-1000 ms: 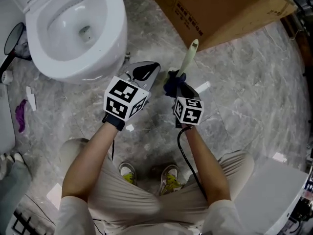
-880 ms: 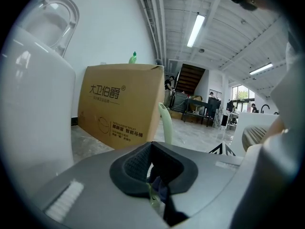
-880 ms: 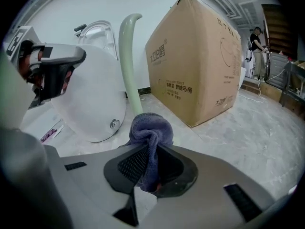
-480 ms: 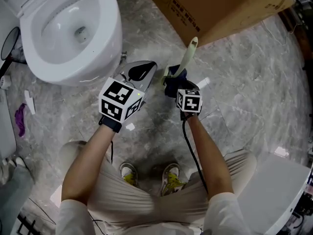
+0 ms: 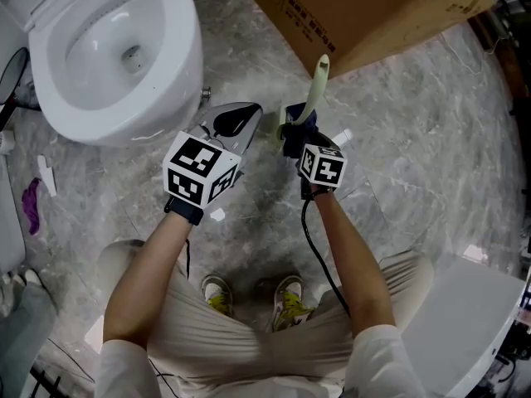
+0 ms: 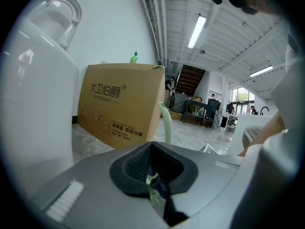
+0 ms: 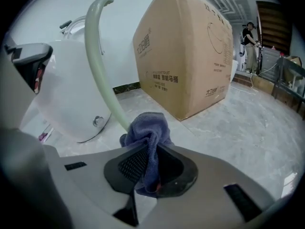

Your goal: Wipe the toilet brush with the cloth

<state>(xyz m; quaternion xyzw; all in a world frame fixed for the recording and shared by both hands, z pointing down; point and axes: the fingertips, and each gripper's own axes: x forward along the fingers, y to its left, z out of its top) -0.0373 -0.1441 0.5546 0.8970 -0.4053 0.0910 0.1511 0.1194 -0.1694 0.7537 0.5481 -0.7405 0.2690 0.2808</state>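
Toilet bowl (image 5: 124,48) filling upper left, cardboard box (image 5: 373,11) crossing top edge, both crowding pale green toilet brush (image 5: 315,85) standing at top centre. Left gripper (image 5: 247,119) pinching toilet brush low down, jaws pressed onto it. Right gripper (image 5: 297,142) clamping blue cloth (image 5: 291,133), cloth touching handle. Purple scrap (image 5: 31,204) lying at left edge. Versus a second ago, both grippers and toilet brush sitting slightly higher in frame, grips unchanged.

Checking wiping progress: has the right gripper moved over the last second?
Yes, slightly: the right gripper moved forward, closer to the cardboard box.
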